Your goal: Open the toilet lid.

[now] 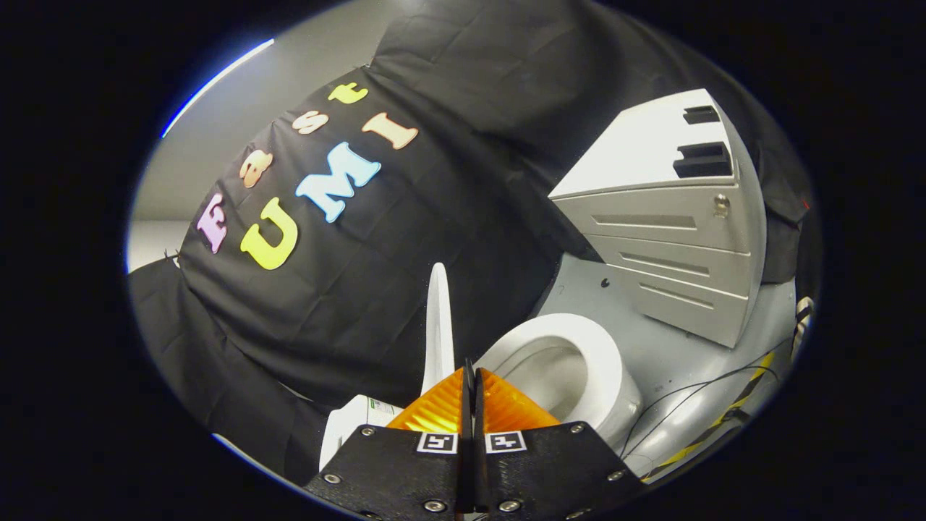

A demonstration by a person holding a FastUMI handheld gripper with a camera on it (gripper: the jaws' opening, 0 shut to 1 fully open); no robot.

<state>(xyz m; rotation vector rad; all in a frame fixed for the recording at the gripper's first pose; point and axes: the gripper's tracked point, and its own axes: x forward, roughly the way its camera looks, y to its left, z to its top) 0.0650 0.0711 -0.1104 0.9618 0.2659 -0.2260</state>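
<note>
Just ahead of the fingers: toilet lid (438,325) stood raised, edge-on | gripper (470,376) closed, holding nothing | bowl (579,362) open beside lid | drawer cabinet (673,231) well beyond, bare floor (651,347) between.

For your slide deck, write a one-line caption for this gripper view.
Gripper fingers closed together below the raised toilet lid, open bowl beside it, grey drawer cabinet beyond.
</note>
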